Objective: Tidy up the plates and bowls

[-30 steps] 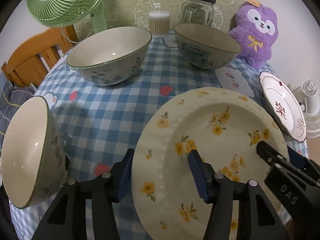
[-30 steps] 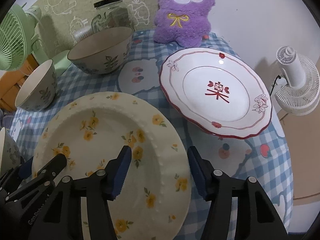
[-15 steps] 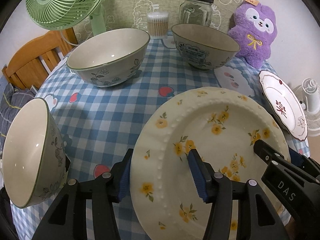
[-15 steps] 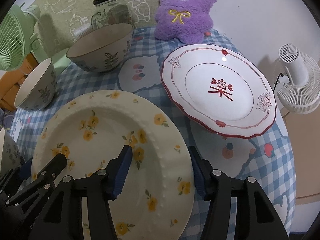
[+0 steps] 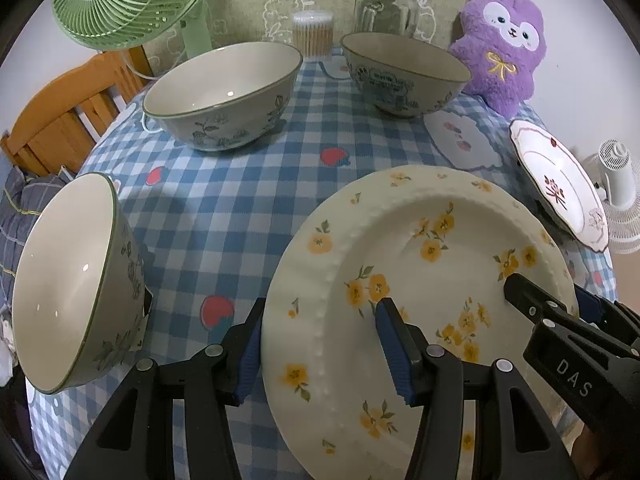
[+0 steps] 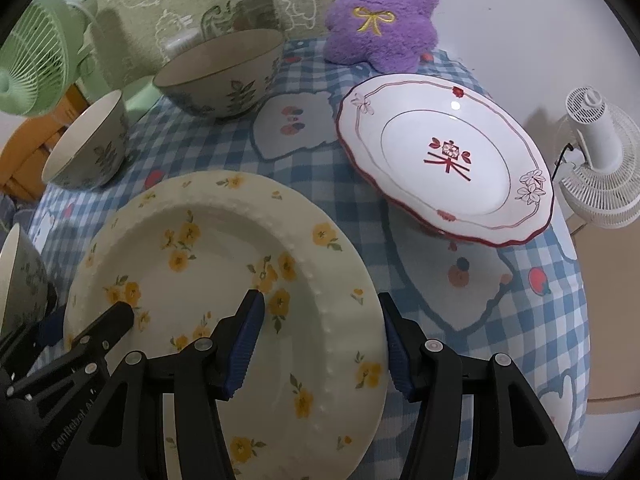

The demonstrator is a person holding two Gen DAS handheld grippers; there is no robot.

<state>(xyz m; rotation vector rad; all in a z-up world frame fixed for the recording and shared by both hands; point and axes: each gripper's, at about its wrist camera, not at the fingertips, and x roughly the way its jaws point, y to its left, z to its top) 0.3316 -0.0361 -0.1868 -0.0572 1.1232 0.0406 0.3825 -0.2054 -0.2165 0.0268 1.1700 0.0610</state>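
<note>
Desk: round, under a blue checked cloth (image 5: 224, 208), with a wall hanging and green fan (image 5: 132, 0) behind.
Bowls: near bowl (image 5: 68, 280) at 9 o'clock by the desk edge; second bowl (image 5: 224, 92) at 11; third bowl (image 5: 404, 74) at 1. Thick, glazed, heavy-looking; a rim pinch seems best.
Left gripper (image 5: 320, 340): wide apart, straddling the yellow-flower plate's (image 5: 400, 280) left rim, one finger outside and one on the plate's face; not clamped as far as I can see.
Yellow-flower plate: front centre, at 6 o'clock. Stiff ceramic, glossy, probably slippery and chip-prone; the beaded rim offers the surest purchase, one side to each gripper.
Right gripper (image 6: 322, 340): likewise spread, straddling the right rim without squeezing.
Red-trimmed plate (image 6: 444, 164): at 3 o'clock, near the desk edge, apart from the flower plate.
</note>
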